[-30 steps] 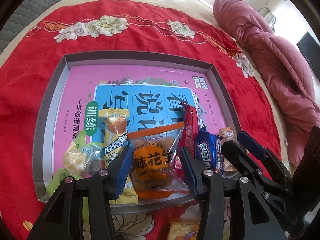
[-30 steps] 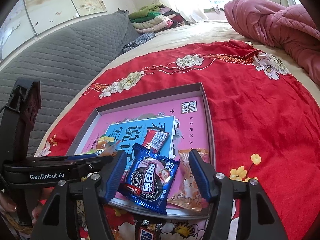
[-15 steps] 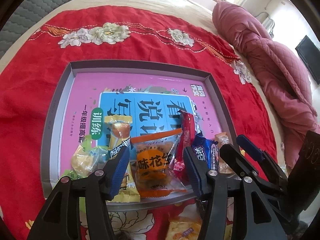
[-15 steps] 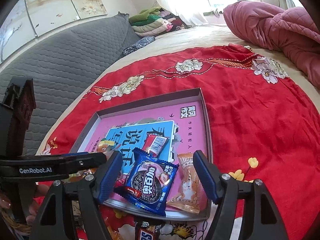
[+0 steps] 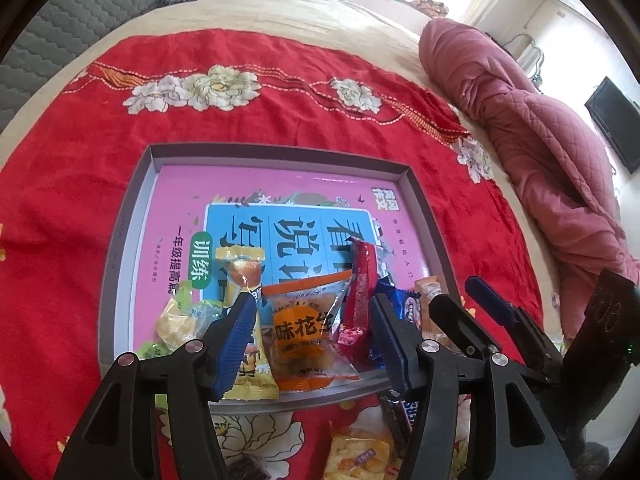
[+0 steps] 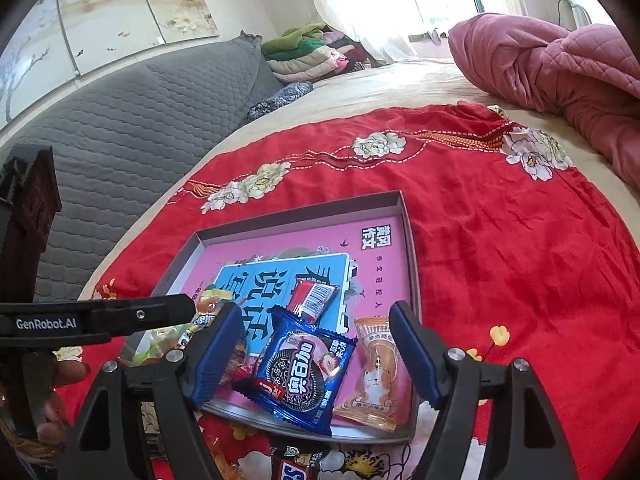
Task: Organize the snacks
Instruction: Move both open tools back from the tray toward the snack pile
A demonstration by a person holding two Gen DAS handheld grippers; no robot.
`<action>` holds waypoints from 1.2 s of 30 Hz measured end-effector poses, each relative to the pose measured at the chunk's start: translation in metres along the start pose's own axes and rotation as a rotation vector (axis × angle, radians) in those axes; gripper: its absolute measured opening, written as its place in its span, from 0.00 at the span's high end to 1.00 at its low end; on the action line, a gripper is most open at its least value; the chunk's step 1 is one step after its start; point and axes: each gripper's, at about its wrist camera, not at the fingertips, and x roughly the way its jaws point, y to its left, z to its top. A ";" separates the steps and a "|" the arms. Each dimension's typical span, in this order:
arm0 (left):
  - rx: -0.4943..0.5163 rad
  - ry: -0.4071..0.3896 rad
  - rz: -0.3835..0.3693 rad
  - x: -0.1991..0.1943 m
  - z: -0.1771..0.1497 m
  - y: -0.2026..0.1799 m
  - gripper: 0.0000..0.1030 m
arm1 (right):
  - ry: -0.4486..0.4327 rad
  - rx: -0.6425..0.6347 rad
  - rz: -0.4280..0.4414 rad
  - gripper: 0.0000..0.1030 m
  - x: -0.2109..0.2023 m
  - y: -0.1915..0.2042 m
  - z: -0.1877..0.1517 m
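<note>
Tray [image 5: 132,216]: grey-rimmed, pink printed floor, lying on the red cloth [image 5: 60,240]; snacks crowd its near edge.
Left gripper [image 5: 316,320]: jaws spread, holding nothing, poised above the orange peanut pack [image 5: 304,332] in the tray.
Right gripper [image 6: 316,338]: jaws spread wide, holding nothing, above the blue cookie pack [image 6: 308,372].
Cookie pack: inside the tray at its near edge, beside a cat-print pack [image 6: 374,380] in the corner.
Red bar [image 6: 312,300]: farther in, on the tray's blue panel.
Yellow packs [image 5: 240,276]: left of the peanut pack, in the tray.
Outside the tray: a cracker pack [image 5: 356,456] and a chocolate bar [image 6: 296,468] on the cloth, near side.
</note>
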 end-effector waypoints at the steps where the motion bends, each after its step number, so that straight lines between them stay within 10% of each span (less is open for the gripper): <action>1: -0.001 -0.002 -0.001 -0.001 0.000 0.000 0.37 | -0.002 0.001 0.001 0.22 0.000 0.000 0.000; 36: 0.004 -0.082 0.015 -0.060 -0.005 0.012 0.32 | -0.081 -0.008 0.035 0.18 -0.029 0.001 0.010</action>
